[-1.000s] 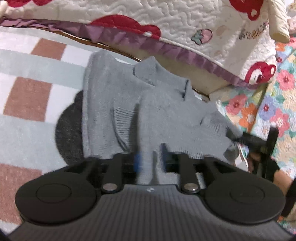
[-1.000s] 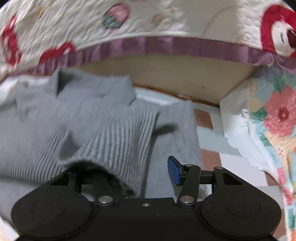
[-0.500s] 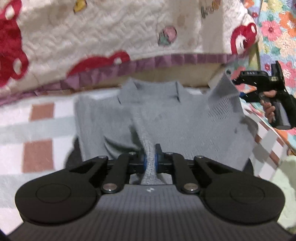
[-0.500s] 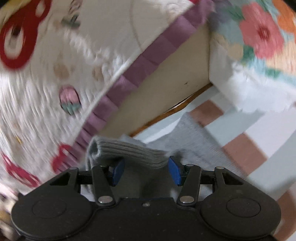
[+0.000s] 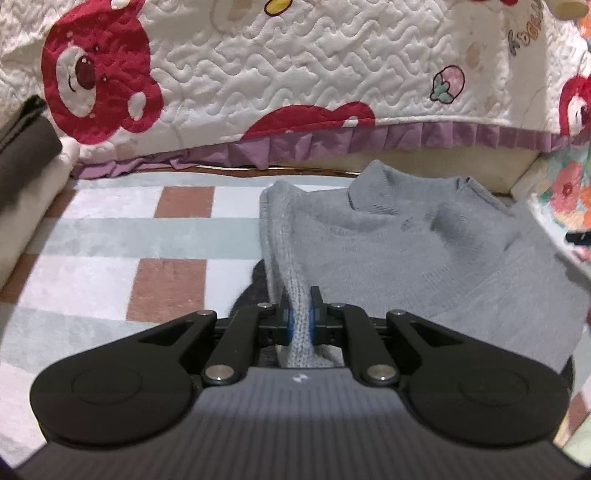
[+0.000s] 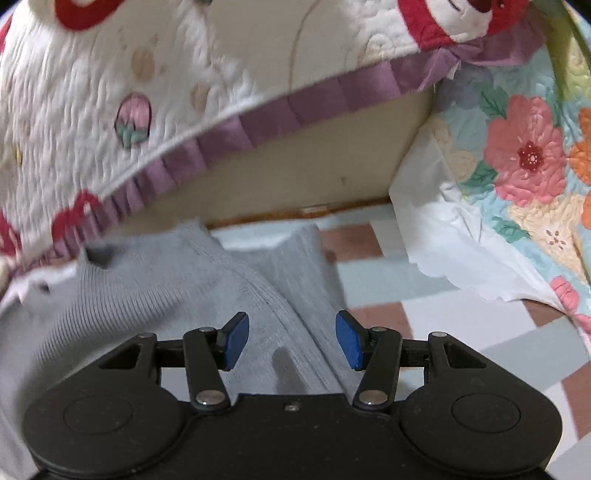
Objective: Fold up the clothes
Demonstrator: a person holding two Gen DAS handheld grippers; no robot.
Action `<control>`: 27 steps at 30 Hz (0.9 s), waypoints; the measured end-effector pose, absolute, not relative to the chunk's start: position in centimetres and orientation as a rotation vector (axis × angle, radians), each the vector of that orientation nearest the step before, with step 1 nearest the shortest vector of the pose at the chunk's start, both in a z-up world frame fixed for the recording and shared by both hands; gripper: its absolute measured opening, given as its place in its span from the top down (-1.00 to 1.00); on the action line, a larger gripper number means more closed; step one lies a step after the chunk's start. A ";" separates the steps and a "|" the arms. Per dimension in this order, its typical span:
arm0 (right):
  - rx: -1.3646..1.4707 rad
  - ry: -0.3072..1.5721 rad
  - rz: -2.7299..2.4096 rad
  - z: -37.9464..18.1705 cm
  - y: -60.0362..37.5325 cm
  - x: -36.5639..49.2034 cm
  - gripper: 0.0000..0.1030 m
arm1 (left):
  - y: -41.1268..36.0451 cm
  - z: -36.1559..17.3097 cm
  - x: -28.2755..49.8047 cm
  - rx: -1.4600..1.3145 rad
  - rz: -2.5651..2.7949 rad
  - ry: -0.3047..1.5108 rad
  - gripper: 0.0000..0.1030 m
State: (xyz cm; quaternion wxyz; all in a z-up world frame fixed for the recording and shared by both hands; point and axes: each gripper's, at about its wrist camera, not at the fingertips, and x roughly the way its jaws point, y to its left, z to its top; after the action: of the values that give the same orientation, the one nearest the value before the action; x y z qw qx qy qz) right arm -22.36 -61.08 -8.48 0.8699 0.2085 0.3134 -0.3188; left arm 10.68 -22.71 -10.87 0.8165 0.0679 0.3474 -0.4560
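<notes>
Pinching a sweater [image 5: 424, 258] fold, the left claw [image 5: 300, 320] grips it; the right claw [image 6: 291, 341] hovers open above the knit.

Legible text: one item only. White quilted bedspread [image 5: 314, 70], far right in the left wrist view, carried embroidered letters [image 5: 526, 27] running up toward the edge; start read roughly "Kbo", the rest cut off and blurred. Right wrist view: no readable text.
</notes>
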 end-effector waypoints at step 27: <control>0.365 0.858 -0.411 -10.7 -64.3 -10.4 0.80 | -24.6 -12.3 9.4 0.235 -1.080 0.676 0.92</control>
State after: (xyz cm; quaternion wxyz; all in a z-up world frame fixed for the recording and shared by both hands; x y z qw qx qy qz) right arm -10.44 -64.34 -10.70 0.8730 0.1748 0.4105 -0.1969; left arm 9.38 -24.63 -12.34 0.7974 0.1097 0.3150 -0.5029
